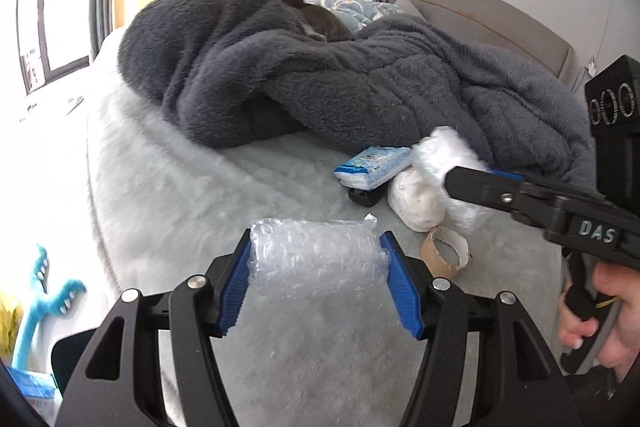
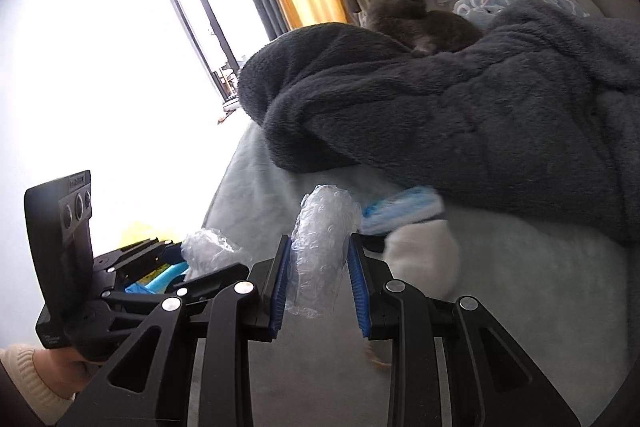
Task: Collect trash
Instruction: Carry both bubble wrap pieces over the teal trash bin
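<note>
**Both claws loaded with bubble wrap over the bed**

Left wrist view: my left gripper point(image 1: 318, 267) is clenched on a wad of bubble wrap point(image 1: 316, 259), its blue pads pressing both ends, held over the pale fluffy bedspread point(image 1: 200, 187). Toward the right side of the bed lie a blue-and-white tissue pack point(image 1: 374, 165), a crumpled white lump point(image 1: 414, 203) and a torn cardboard ring point(image 1: 444, 253). My right gripper point(image 1: 452, 179) reaches in from the right with a blurred clear-white wad at its tip; I cannot tell its jaw state here. A dark grey fleece blanket point(image 1: 320, 75) is heaped behind, a grey cat point(image 1: 304, 7) lying on top.

Right wrist view: my right gripper point(image 2: 320, 275) is grasping a second roll of bubble wrap point(image 2: 320, 251), which stands upright between the pads. The left gripper shows at the lower left edge with its own wad.
</note>
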### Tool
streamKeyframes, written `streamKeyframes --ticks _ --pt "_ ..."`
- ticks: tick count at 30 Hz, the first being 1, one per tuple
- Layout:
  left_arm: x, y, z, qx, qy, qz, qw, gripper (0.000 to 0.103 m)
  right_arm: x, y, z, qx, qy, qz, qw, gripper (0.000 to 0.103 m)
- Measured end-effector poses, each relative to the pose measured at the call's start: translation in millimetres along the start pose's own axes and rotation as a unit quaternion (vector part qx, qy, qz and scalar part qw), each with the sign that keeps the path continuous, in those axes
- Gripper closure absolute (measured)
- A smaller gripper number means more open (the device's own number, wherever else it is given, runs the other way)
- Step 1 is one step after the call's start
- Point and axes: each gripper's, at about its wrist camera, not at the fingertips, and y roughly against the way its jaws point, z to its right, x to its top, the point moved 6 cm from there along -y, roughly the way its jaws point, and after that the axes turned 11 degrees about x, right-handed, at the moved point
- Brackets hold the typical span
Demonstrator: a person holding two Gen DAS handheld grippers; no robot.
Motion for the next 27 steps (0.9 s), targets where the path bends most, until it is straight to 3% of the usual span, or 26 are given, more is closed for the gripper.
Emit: streamKeyframes --ticks 13,27 --pt "-9.6 30.2 -93.2 0.077 0.053 0.014 0.9955 0.038 5.0 -59.8 -61.7 0.038 0.025 -0.014 0.999 0.075" --pt "-59.8 34.3 -188.3 0.136 0.105 -0.064 0.9830 0.038 -5.1 -128.7 -140.8 0.087 0.059 -0.053 0.993 0.075"
